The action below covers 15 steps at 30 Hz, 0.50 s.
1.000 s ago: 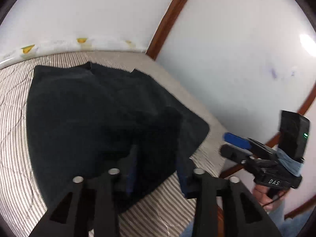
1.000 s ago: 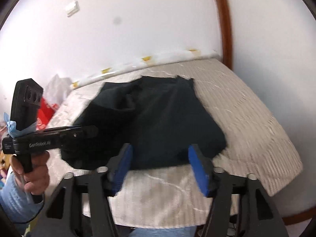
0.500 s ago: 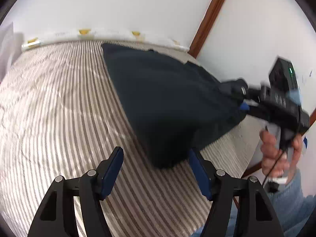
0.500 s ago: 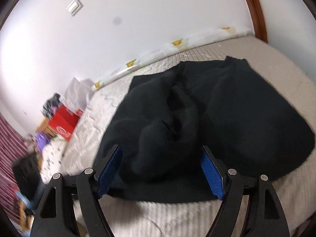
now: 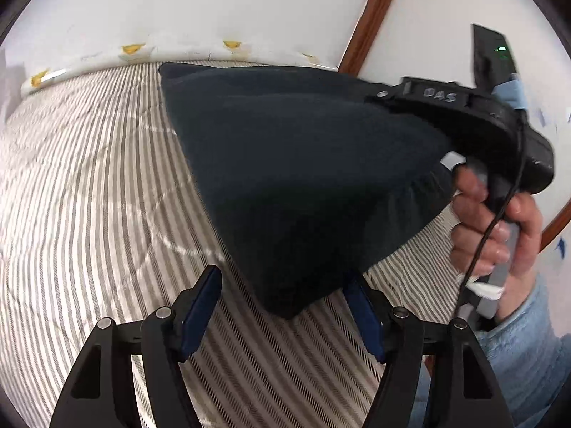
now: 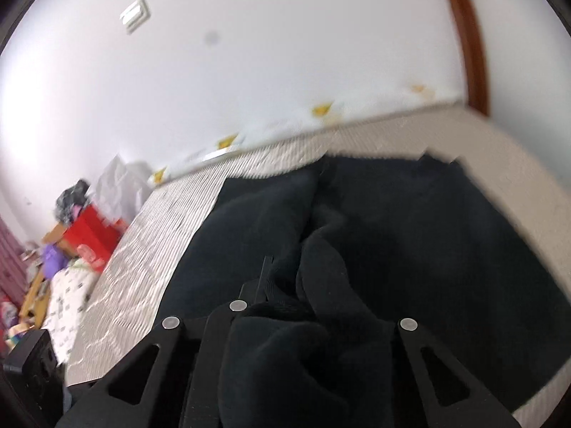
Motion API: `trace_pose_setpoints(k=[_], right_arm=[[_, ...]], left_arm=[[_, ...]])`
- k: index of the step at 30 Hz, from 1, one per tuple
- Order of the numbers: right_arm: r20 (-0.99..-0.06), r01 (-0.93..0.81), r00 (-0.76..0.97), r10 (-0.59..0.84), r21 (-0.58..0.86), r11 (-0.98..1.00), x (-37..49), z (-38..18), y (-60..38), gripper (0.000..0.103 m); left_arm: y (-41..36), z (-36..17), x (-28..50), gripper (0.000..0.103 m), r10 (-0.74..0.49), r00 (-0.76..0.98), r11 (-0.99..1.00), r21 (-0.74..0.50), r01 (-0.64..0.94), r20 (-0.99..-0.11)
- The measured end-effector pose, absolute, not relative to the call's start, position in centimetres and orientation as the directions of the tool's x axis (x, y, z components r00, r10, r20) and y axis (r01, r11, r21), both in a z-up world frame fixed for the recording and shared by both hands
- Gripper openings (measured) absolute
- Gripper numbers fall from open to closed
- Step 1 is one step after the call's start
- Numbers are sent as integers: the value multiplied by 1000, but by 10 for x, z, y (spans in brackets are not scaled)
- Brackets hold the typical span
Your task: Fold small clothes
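Note:
A dark navy garment [image 5: 303, 164] lies on the striped bed [image 5: 89, 185], its near corner between my left fingers. My left gripper [image 5: 282, 306] is open, its blue pads on either side of that corner without touching it. My right gripper body [image 5: 464, 121] reaches into the garment's right side in the left wrist view, its tips hidden by cloth. In the right wrist view the garment [image 6: 446, 242] is bunched over my right gripper [image 6: 285, 306], whose fingers are buried in a fold and appear closed on it.
White walls and a brown wooden frame [image 5: 371, 18] border the bed on the far and right sides. A white patterned roll [image 5: 135, 53] lies along the far edge. Left of the bed are a red box [image 6: 92, 239] and clutter on the floor.
My right gripper has gone from open in front of the garment to buried in its bunched cloth. My left gripper has drawn closer to the near corner.

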State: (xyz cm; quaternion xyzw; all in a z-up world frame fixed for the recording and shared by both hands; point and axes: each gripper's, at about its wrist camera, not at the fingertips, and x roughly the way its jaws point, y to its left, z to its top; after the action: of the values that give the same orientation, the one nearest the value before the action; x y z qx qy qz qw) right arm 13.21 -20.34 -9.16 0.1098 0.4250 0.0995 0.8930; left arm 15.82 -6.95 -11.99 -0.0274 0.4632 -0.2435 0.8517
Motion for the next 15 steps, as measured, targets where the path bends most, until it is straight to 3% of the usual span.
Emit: trace_pose_setpoints(k=[8,11,15], right_arm=[[-673,-38,731,113,125,991,123,-53,-276,12],[-695,47,718,48,117,992,118,-62,-325,12],[-757,123,651,61,185,975,116,-97,-376,12]], left_arm=[[-118,-117,167,68,-423,443,870,-218,442,-790],[-139,-115,165,68,-421,449,858,-186,479,-788],[-157,-111,162,68,-407,485,858,-142,494,-774]])
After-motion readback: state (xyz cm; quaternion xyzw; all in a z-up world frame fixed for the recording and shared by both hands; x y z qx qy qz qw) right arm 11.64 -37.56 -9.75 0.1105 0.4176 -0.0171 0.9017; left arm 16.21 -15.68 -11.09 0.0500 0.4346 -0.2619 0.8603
